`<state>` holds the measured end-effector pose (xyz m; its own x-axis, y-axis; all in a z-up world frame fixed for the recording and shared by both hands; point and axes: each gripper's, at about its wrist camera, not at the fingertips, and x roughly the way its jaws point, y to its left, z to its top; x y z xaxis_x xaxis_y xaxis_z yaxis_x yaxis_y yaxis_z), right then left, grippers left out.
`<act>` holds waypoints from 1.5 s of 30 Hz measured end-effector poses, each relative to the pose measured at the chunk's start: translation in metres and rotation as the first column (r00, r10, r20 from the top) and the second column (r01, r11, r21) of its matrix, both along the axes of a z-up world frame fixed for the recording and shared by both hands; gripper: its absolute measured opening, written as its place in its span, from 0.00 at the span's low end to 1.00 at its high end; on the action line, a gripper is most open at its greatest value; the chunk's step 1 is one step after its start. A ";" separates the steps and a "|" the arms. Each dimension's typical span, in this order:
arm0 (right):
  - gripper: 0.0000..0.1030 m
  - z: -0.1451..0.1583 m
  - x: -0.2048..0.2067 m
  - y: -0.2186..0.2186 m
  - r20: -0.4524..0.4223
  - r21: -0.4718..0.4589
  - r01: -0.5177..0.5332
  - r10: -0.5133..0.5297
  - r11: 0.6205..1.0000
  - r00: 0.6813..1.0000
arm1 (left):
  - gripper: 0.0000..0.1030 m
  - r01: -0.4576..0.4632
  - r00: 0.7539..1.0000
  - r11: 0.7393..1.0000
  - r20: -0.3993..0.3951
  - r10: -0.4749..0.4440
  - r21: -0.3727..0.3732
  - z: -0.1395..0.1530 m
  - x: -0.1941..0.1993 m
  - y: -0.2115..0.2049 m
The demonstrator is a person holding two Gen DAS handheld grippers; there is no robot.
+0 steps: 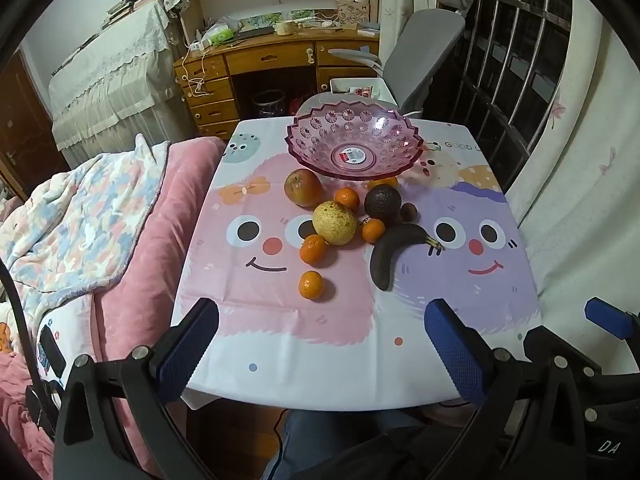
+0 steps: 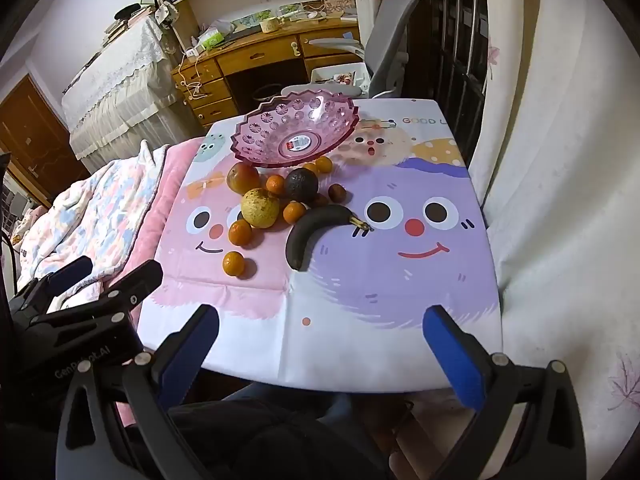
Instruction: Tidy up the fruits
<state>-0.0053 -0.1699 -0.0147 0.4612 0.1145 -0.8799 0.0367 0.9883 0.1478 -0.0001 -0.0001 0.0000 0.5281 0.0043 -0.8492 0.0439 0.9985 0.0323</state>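
Nothing is picked up yet; this looks like the start of the job. The left gripper [image 1: 320, 344] sits at the bottom of its frame with its fingers spread wide and nothing between them, and the right gripper [image 2: 320, 350] is the same, spread and bare, low in its own view. Both hang over the near edge of the table [image 1: 304, 372].

The fruit lies in a loose pile at the centre of the frame: an apple [image 1: 303, 187], a pale pear [image 1: 334, 222], a dark avocado [image 1: 382, 201], a blackened banana [image 1: 394, 251] and several tangerines, one tangerine [image 1: 311, 285] apart and nearest. The pink bowl [image 1: 354, 142] stands empty just behind the pile, toward the upper centre.

The next move probably calls for reaching forward over one fruit, likely that near tangerine, closing gently around it and carrying it over the pile to the bowl.
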 end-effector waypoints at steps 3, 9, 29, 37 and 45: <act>0.99 0.000 0.000 0.000 -0.002 -0.004 0.000 0.000 1.000 1.000 | 0.99 -0.001 1.000 1.000 0.000 0.001 0.000 0.000 0.000 0.000; 0.99 0.001 -0.001 0.001 -0.001 -0.005 0.000 0.000 1.000 1.000 | 0.99 -0.001 1.000 1.000 0.004 0.001 0.003 0.000 0.000 0.000; 0.99 -0.003 0.001 0.003 -0.013 -0.006 0.004 -0.004 1.000 1.000 | 0.99 -0.010 1.000 1.000 0.003 0.010 0.003 0.009 0.001 0.008; 0.99 -0.005 0.005 0.003 -0.017 -0.005 0.005 -0.005 1.000 1.000 | 0.99 -0.010 1.000 1.000 0.001 0.010 0.002 0.008 0.001 0.009; 0.99 -0.007 0.006 0.005 -0.021 -0.006 0.004 -0.004 1.000 1.000 | 0.99 -0.015 1.000 1.000 -0.002 0.015 0.001 -0.001 0.006 0.010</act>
